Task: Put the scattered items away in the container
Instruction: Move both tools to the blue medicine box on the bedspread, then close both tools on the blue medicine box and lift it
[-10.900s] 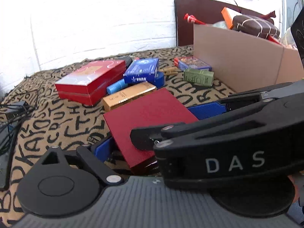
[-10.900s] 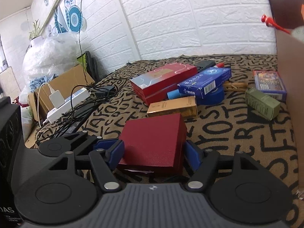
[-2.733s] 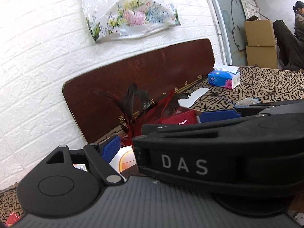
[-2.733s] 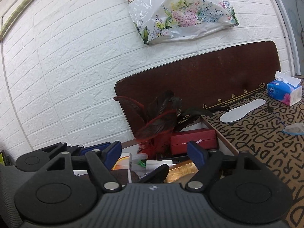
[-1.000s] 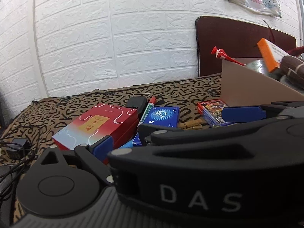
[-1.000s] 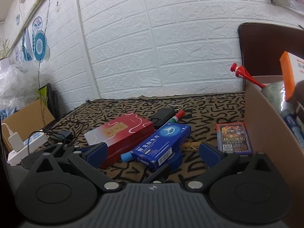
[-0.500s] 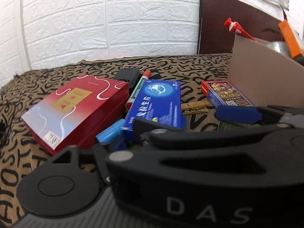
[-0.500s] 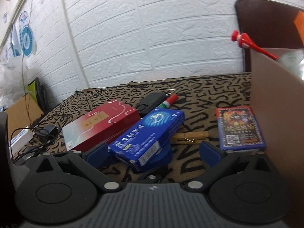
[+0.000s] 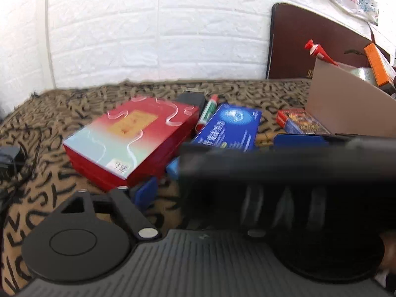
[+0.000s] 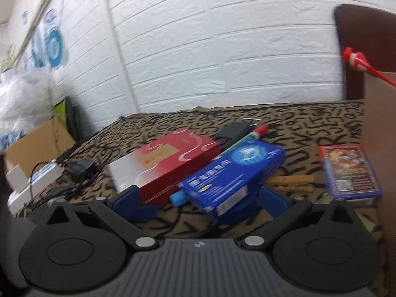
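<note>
A red gift box (image 9: 138,138) (image 10: 170,165) lies on the patterned cloth, with a blue box (image 9: 227,128) (image 10: 232,175) next to it and a card pack (image 9: 303,121) (image 10: 346,170) by the cardboard container (image 9: 346,104) (image 10: 378,148). A blue tube (image 10: 179,198) sticks out under the blue box. My right gripper (image 10: 203,203) is open, its blue pads on either side of the blue box's near end. My left gripper (image 9: 215,168) is open and empty; the right gripper's blurred body crosses in front of it and hides its right finger.
A black case (image 9: 191,99) and a red-capped marker (image 9: 208,111) lie behind the boxes. A wooden clothespin (image 10: 292,180) lies between the blue box and the card pack. Cables and a power strip (image 10: 29,180) sit at the left edge. A dark headboard (image 9: 309,49) stands behind.
Both grippers have moved closer and lower toward the boxes. The right gripper's pads now flank the blue box's near end.
</note>
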`<control>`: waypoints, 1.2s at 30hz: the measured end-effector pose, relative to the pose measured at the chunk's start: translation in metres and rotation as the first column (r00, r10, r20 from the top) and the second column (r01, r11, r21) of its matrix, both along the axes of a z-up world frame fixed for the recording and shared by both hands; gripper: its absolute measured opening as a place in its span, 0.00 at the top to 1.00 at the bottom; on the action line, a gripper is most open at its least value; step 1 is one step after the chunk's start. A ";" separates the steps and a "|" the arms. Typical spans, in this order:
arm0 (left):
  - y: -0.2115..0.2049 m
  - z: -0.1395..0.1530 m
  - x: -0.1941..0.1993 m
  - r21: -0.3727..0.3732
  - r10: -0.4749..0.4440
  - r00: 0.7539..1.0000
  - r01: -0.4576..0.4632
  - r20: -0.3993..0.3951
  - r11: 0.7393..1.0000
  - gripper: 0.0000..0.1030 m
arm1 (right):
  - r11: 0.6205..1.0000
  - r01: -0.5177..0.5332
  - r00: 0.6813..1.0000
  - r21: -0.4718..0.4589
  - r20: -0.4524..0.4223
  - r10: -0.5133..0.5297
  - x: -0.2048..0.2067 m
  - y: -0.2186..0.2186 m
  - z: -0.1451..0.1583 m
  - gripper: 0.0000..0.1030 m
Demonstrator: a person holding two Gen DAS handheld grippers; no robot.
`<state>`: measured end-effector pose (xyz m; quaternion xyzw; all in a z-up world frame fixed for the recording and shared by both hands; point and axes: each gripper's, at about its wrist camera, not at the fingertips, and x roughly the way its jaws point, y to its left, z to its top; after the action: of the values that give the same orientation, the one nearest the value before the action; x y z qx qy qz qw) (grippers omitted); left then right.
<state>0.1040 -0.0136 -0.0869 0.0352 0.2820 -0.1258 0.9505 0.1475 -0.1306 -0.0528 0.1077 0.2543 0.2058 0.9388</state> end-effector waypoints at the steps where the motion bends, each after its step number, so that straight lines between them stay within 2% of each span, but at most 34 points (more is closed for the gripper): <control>1: -0.001 0.000 0.001 0.002 0.002 1.000 -0.002 -0.001 1.000 0.17 | 1.000 0.018 1.000 0.015 -0.011 -0.018 0.006 -0.004 0.000 0.00; 5: -0.009 -0.005 0.010 0.012 0.024 0.999 -0.023 -0.030 1.000 0.19 | 0.999 0.040 0.999 -0.019 -0.025 -0.041 0.031 -0.005 -0.002 0.00; 9: -0.005 -0.007 0.022 -0.029 0.051 0.996 -0.054 -0.073 0.998 0.19 | 0.992 0.002 1.000 -0.129 -0.018 -0.004 0.050 0.004 -0.004 0.00; 11: -0.004 -0.006 0.025 -0.011 0.054 0.996 -0.055 -0.073 0.998 0.18 | 0.988 0.002 1.000 -0.157 -0.008 -0.003 0.057 0.004 -0.005 0.00; 13: -0.005 -0.008 0.026 0.031 0.038 0.997 -0.036 -0.064 0.999 0.16 | 0.988 0.008 1.000 -0.151 -0.011 -0.009 0.065 0.001 -0.004 0.00; 17: 0.003 -0.008 0.028 0.029 0.043 0.996 -0.041 -0.080 0.999 0.16 | 0.994 -0.013 1.000 -0.111 -0.015 0.011 0.082 -0.001 -0.002 0.00; 21: 0.023 -0.010 0.032 0.049 0.114 0.991 -0.111 -0.073 0.993 0.16 | 0.986 -0.158 0.986 -0.059 -0.063 0.155 0.085 0.007 -0.003 0.00; 23: 0.037 -0.011 0.034 0.034 0.144 0.987 -0.142 -0.069 0.989 0.16 | 0.972 -0.229 0.971 -0.060 -0.081 0.223 0.077 0.016 -0.006 0.01; 25: 0.046 -0.013 0.035 0.009 0.130 0.989 -0.130 -0.072 0.991 0.16 | 0.962 -0.262 0.963 -0.077 -0.085 0.255 0.067 0.024 -0.008 0.01; 28: 0.047 -0.013 0.026 0.012 0.079 0.996 -0.079 -0.037 0.997 0.16 | 0.975 -0.198 0.980 -0.098 -0.039 0.195 0.054 0.022 -0.007 0.00; 30: 0.042 -0.015 0.019 0.024 0.046 0.999 -0.045 -0.015 0.999 0.16 | 0.979 -0.193 0.980 -0.068 -0.065 0.188 0.057 0.017 -0.010 0.00; 32: 0.036 -0.015 0.019 0.039 0.004 1.000 -0.003 -0.022 0.999 0.16 | 0.977 -0.209 0.974 -0.044 -0.097 0.204 0.060 0.018 -0.014 0.05; 34: 0.033 -0.016 0.013 0.036 -0.045 0.999 0.045 -0.012 0.998 0.16 | 0.966 -0.249 0.966 -0.061 -0.089 0.244 0.050 0.020 -0.013 0.06; 36: 0.028 -0.015 0.003 0.052 -0.054 0.999 0.054 0.000 0.997 0.13 | 0.962 -0.262 0.963 -0.072 -0.092 0.255 0.037 0.019 -0.013 0.06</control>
<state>0.1070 0.0147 -0.1023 0.0677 0.2837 -0.1439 0.9456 0.1846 -0.1113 -0.0658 0.0428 0.3130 0.3113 0.8963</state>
